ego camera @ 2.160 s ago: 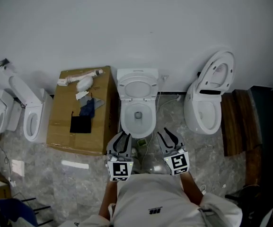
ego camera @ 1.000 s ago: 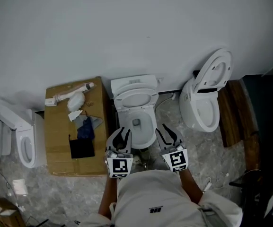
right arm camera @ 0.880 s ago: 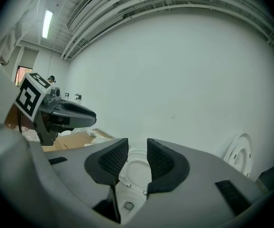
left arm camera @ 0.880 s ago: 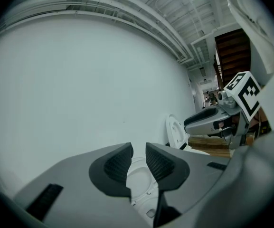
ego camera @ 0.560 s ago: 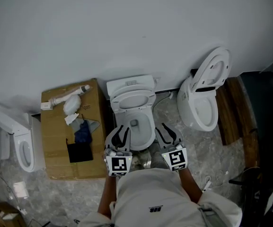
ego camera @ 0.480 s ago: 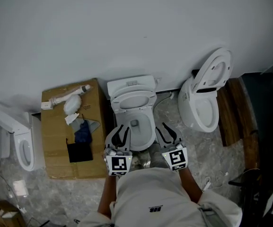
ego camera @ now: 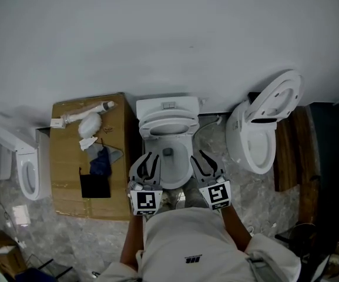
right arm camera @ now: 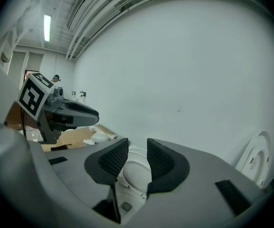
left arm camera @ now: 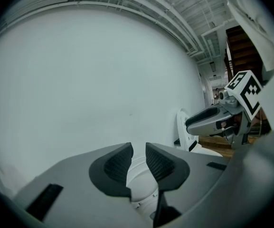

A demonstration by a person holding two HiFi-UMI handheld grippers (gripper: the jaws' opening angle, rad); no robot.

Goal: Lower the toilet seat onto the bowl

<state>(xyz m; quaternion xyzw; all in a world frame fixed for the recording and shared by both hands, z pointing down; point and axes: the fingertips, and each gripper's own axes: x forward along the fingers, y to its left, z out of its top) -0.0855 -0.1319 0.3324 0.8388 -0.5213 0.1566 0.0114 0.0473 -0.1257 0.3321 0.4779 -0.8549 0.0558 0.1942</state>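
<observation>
A white toilet (ego camera: pixel 168 157) stands against the wall straight ahead. Its seat (ego camera: pixel 168 124) is raised and leans back against the tank (ego camera: pixel 168 105). Both grippers hover side by side over the front rim of the bowl, held close to the person's body. My left gripper (ego camera: pixel 148 158) is shut and holds nothing, and so is my right gripper (ego camera: pixel 199 157). In the left gripper view the toilet (left arm camera: pixel 137 177) shows past the left gripper (left arm camera: pixel 139 153). In the right gripper view the raised seat (right arm camera: pixel 133 174) shows behind the right gripper (right arm camera: pixel 137 155).
A cardboard box (ego camera: pixel 69 157) with loose parts and a black item stands left of the toilet. A second toilet (ego camera: pixel 262 137) with its lid up stands to the right, beside wooden planks (ego camera: pixel 287 157). More toilets (ego camera: pixel 25 170) are at the far left.
The head view has drifted slightly. Both grippers stay shut in front of the bowl and the seat is still raised.
</observation>
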